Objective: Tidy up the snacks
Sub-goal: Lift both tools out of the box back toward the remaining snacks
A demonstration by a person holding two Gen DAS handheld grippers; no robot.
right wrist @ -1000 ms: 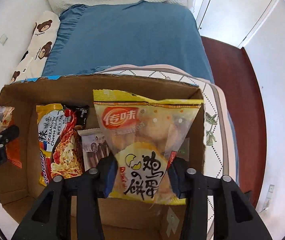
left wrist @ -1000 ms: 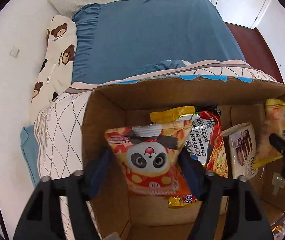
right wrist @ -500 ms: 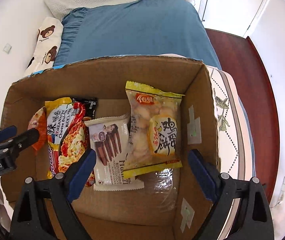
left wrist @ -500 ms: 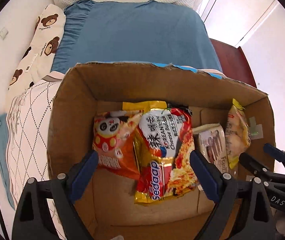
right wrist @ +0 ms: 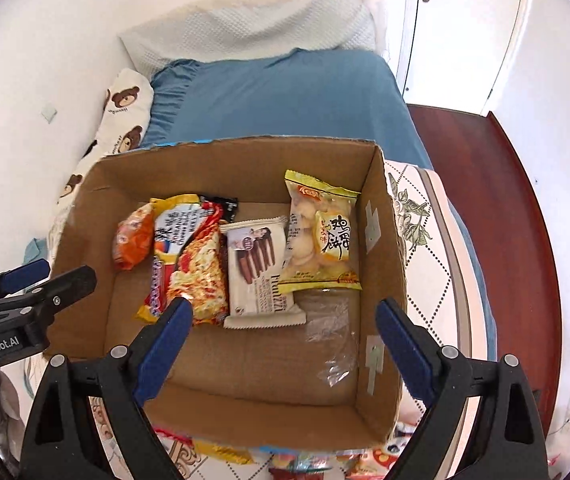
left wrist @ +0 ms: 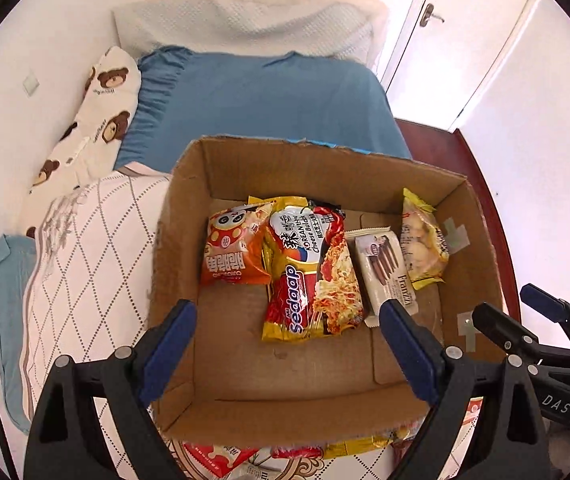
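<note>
A cardboard box (left wrist: 181,240) (right wrist: 389,240) stands on the bed, several snack packs lying side by side on its floor. From left: an orange panda pack (left wrist: 233,248) (right wrist: 133,240), a red and yellow noodle pack (left wrist: 313,268) (right wrist: 193,264), a white wafer pack (left wrist: 385,268) (right wrist: 257,268), a yellow biscuit pack (left wrist: 421,240) (right wrist: 321,236). My left gripper (left wrist: 287,348) hangs open above the box's near left part, nothing between its fingers. My right gripper (right wrist: 283,340) is open over the near right part, also empty.
More snack packs (left wrist: 285,456) (right wrist: 305,464) lie on the quilt in front of the box's near wall. Behind the box are a blue bedcover (left wrist: 253,100), a bear-print pillow (left wrist: 97,120) and a white pillow. A door (right wrist: 461,20) and dark red floor (right wrist: 485,184) are at right.
Both grippers let go of their packs: the panda pack and the yellow biscuit pack now lie in the box. Both grippers then rose and drew back from the box, jaws wide.
</note>
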